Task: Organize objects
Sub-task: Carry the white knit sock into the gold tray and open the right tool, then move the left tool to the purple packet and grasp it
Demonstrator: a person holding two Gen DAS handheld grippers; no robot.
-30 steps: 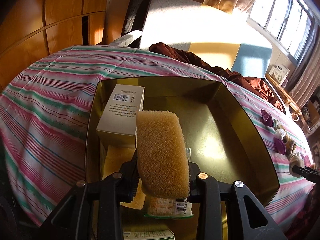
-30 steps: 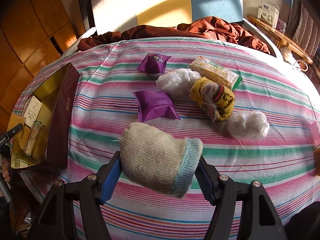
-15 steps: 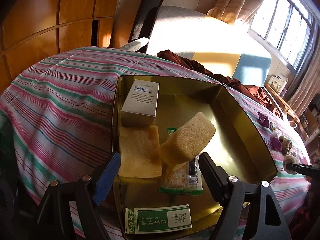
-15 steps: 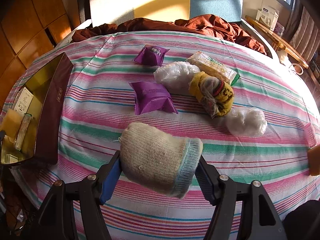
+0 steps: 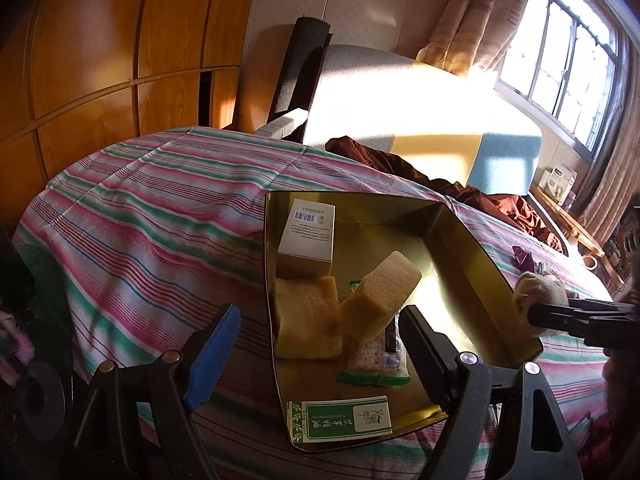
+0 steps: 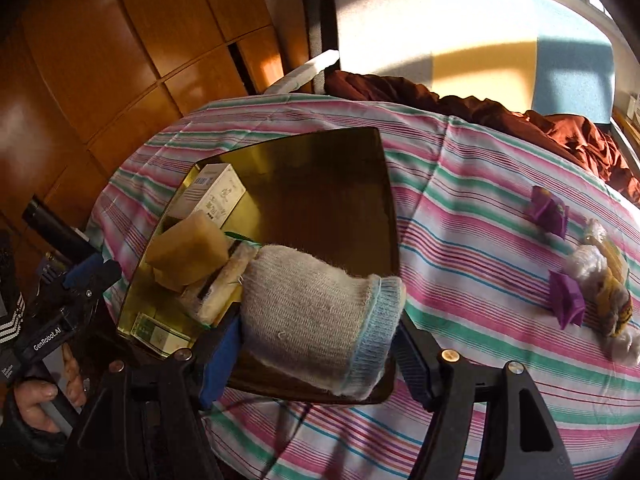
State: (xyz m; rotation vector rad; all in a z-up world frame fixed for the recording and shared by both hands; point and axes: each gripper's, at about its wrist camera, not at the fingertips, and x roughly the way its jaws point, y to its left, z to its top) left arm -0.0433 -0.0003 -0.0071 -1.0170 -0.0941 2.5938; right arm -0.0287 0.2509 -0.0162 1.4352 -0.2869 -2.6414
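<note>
While we carry the knitted sock (image 6: 316,312) over the gold tin (image 6: 384,200), the right gripper (image 6: 316,340) pinches it with jaws beginning to part; we risk dropping it on the near rim if release comes early. Our left gripper (image 5: 320,344) hangs spread and empty above the leaning sponge (image 5: 380,292), which may topple. We read "GenRobot.AI" on the left gripper's body and "TARO ESSENTIAL OIL" on the green box (image 5: 340,420).
</note>
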